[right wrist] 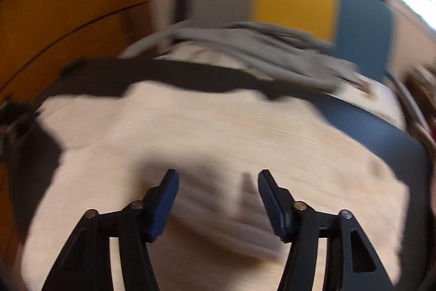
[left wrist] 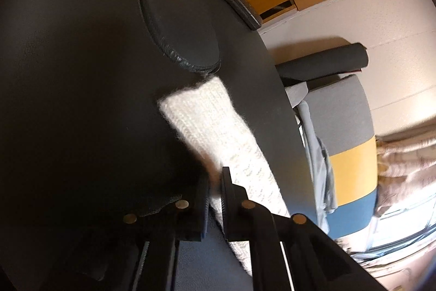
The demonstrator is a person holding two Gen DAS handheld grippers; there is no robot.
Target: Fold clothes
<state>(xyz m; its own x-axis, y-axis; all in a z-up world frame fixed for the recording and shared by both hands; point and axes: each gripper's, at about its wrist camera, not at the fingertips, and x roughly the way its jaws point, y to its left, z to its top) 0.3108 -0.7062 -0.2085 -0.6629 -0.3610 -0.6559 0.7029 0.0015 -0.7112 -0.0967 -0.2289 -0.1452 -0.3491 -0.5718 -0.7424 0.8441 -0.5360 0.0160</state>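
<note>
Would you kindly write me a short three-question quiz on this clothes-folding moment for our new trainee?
1. True or false: the left tool is shut on the white knit garment.
2. What does the garment lie on? A) a dark table B) a wooden floor C) a yellow cushion
3. In the right wrist view, how do the jaws of the right tool stand, and is anything pinched between them?

Key: 1 true. 2 A. 3 Apart, above the garment, pinching nothing; the view is blurred.
</note>
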